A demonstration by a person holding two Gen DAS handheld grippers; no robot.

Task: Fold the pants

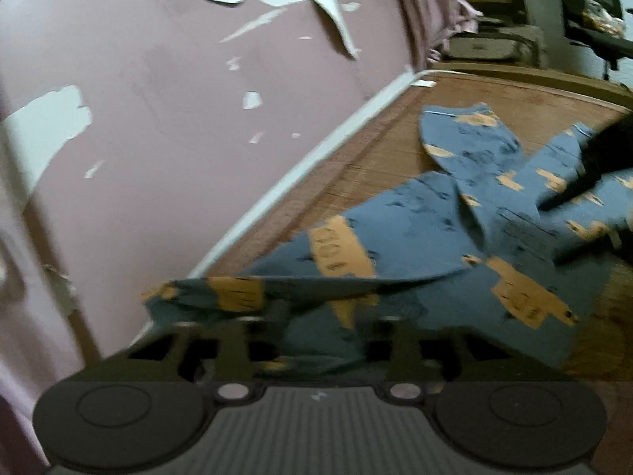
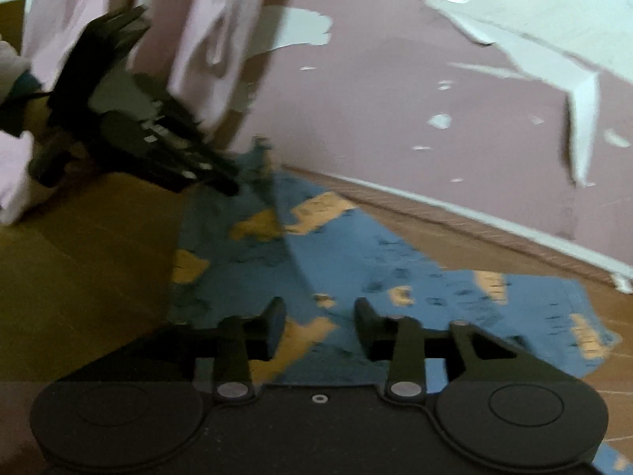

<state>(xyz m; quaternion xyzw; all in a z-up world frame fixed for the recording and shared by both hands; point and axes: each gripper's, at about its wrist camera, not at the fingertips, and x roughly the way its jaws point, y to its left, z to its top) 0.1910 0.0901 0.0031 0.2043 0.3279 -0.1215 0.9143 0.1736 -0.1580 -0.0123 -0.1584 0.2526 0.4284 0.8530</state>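
Blue pants [image 1: 435, 229] with orange patches lie spread on a wooden table [image 1: 494, 95]. My left gripper [image 1: 320, 316] is shut on an edge of the pants and lifts that fold off the table; the cloth hides its fingertips. In the right wrist view the pants [image 2: 356, 261] lie under my right gripper [image 2: 320, 320], which is open and empty just above the cloth. The left gripper [image 2: 225, 182] shows there at the upper left, holding the raised pants edge. The right gripper [image 1: 554, 202] shows dark and blurred at the right of the left wrist view.
A pink wall [image 1: 178, 99] with peeling paint runs along the table's far side, with a white strip [image 1: 316, 158] at its foot. A desk, bags and a chair [image 1: 593, 19] stand beyond the table's end. Pink curtains [image 2: 198, 39] hang behind the left gripper.
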